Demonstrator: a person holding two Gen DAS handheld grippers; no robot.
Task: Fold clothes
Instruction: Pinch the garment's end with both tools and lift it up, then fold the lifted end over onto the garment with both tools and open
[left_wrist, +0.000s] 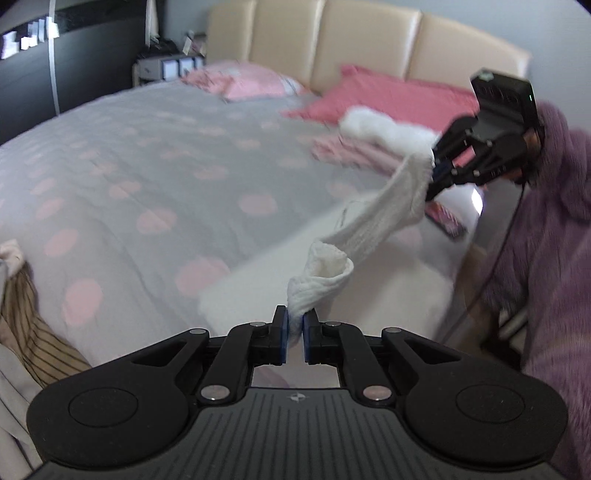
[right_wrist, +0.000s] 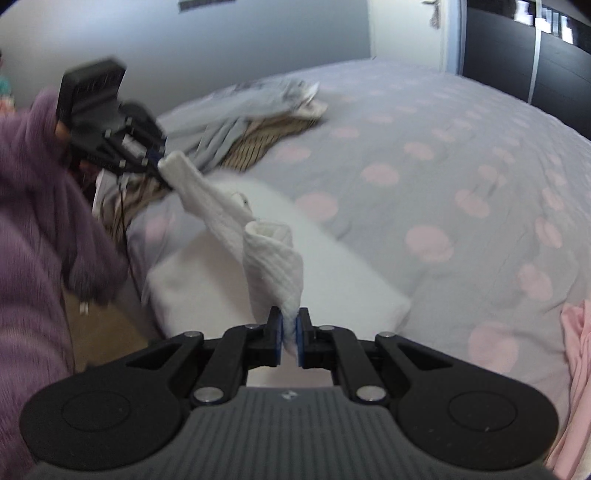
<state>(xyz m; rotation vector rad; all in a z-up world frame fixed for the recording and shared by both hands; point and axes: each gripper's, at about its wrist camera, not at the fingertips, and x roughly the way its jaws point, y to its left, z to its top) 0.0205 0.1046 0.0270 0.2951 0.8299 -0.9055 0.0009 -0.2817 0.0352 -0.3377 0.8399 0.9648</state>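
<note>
I have the white sock (left_wrist: 373, 225) strung in the air over the bed's (left_wrist: 147, 177) near edge, left gripper (left_wrist: 294, 325) clamped on one end, right gripper (right_wrist: 290, 328) clamped on the other, probably to straighten it before folding. Only the right wrist view shows the unfolded pile (right_wrist: 255, 129) far left; only the left shows pillows (left_wrist: 384, 96).

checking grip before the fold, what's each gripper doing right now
Left gripper: shut on one end of the white garment.
Right gripper: shut on its other end.
</note>
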